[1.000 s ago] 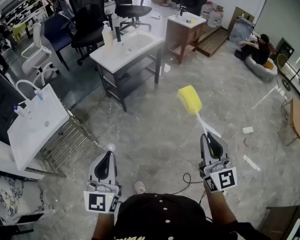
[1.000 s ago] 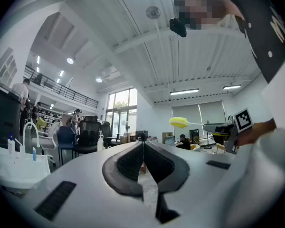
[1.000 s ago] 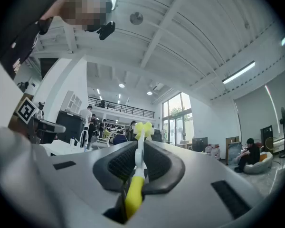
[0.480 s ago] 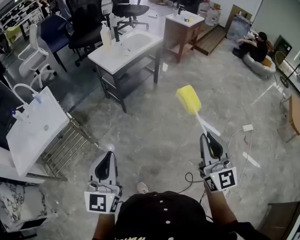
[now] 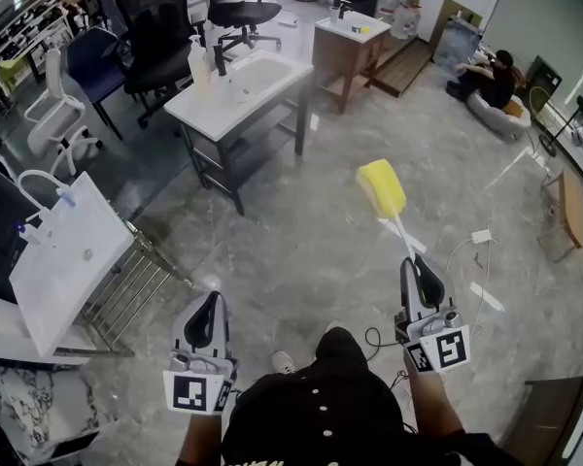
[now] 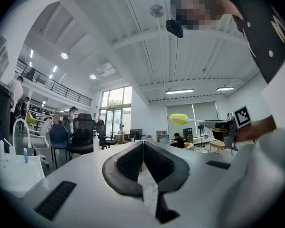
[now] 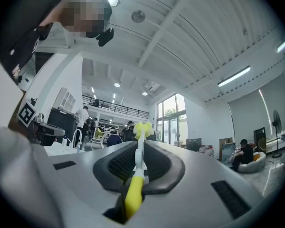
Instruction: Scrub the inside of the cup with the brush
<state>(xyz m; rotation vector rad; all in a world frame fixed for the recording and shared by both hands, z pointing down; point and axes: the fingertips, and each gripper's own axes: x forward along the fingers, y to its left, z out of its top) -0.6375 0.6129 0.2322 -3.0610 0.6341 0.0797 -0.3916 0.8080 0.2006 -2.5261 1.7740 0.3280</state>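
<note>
Well left of the sink table (image 5: 238, 90) and nearer the camera, a white basin (image 5: 68, 255) leaning on a wire rack (image 5: 136, 284), its left side cut off by the frame. Nearer than the sink table and a little to its left, the left gripper (image 5: 211, 299), level over the grey floor (image 5: 301, 250). Same left gripper (image 6: 143, 145) in its own view: jaws pressed together along their whole length, nothing between them. Behind the sink table, black office chairs (image 5: 155, 17), clipped by the top edge. On the sink table itself, a pale bottle (image 5: 196, 63) and a dark tap (image 5: 217, 59), too small to make out further. Straight below the sink table, at the bottom edge, only the wearer's dark top (image 5: 321, 416) and one shoe (image 5: 284, 362), arms mostly hidden. Right of the sink table and nearer, the brush (image 5: 381, 188): yellow sponge head up in the air above the floor, thin white stem running back into the right gripper (image 5: 415, 262). Right gripper (image 7: 140, 148) clamped on that stem, the brush (image 7: 134, 194) showing its yellow grip end behind the pads, its head blurred beyond the tips. Farther right of the sink table, a white plug block (image 5: 481, 235) with its cable on the floor, and a seated person (image 5: 491, 76) by the far wall, small and unclear.
</note>
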